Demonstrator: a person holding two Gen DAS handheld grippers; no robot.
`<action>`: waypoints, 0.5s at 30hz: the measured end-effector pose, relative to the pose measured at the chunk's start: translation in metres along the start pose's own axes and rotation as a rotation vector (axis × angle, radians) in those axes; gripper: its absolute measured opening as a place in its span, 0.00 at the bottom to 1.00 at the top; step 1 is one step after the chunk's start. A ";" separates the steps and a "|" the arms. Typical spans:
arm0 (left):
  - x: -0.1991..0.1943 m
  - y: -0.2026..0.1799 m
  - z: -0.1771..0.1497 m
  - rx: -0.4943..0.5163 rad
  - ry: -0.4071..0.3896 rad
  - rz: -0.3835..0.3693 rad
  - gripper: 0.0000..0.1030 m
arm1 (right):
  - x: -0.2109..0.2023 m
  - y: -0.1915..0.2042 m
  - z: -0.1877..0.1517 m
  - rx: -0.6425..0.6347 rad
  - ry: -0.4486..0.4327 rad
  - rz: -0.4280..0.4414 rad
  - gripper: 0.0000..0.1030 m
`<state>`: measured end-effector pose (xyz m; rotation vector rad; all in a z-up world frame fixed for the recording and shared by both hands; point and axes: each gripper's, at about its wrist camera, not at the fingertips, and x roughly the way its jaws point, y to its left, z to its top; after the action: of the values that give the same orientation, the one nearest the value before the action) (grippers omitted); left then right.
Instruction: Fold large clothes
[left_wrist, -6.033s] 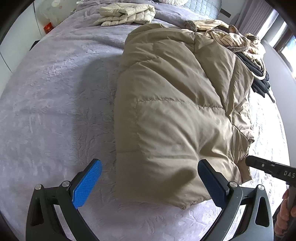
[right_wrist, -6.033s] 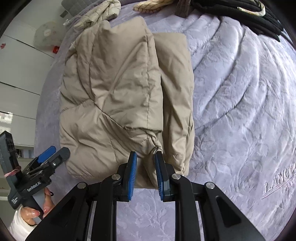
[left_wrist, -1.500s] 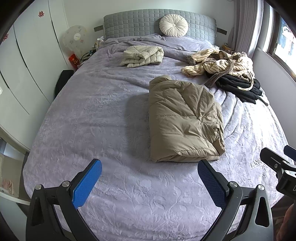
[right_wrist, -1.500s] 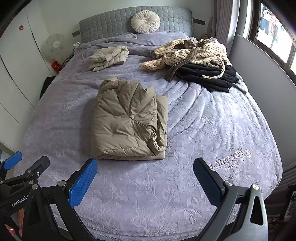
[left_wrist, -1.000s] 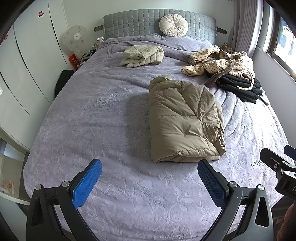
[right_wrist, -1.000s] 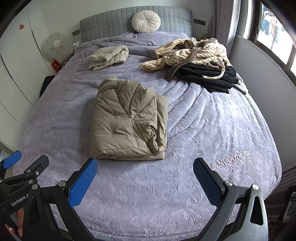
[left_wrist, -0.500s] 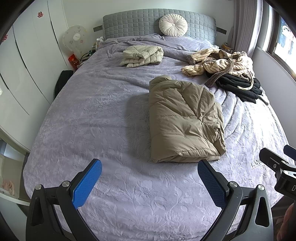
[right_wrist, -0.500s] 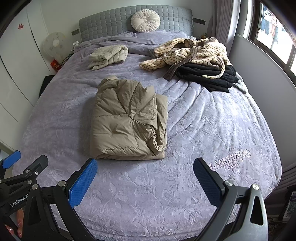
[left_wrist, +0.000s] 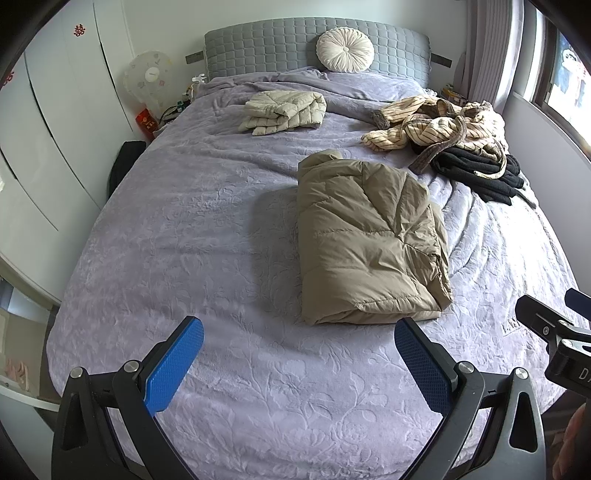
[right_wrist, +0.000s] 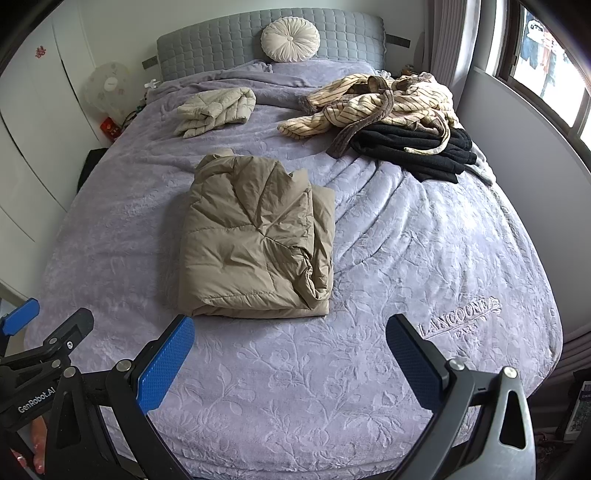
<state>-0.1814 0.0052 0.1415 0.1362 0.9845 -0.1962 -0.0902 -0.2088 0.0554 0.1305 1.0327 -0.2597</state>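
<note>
A tan puffer jacket lies folded into a thick rectangle in the middle of the purple bed; it also shows in the right wrist view. My left gripper is open and empty, held back over the foot of the bed, well short of the jacket. My right gripper is open and empty too, at the same distance. Each gripper shows at the edge of the other's view.
A folded cream quilted jacket lies near the headboard. A striped beige robe and black clothes are piled at the back right. A round cushion leans on the headboard. White wardrobes stand left, a window wall right.
Six seconds ago my right gripper was shut on the jacket's near edge, close over it. Both grippers have since pulled back to the foot of the bed and stand open; almost still lately.
</note>
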 end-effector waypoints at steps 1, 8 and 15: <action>-0.001 0.000 0.000 0.001 0.000 -0.001 1.00 | 0.000 0.000 0.000 0.000 0.000 0.001 1.00; -0.001 0.000 0.000 0.003 -0.002 0.000 1.00 | 0.001 -0.001 0.001 0.001 0.000 0.002 1.00; -0.001 -0.003 -0.002 0.003 -0.003 0.001 1.00 | 0.001 -0.006 0.003 0.001 -0.003 0.001 1.00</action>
<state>-0.1840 0.0031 0.1412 0.1396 0.9811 -0.1970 -0.0887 -0.2152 0.0564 0.1317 1.0294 -0.2593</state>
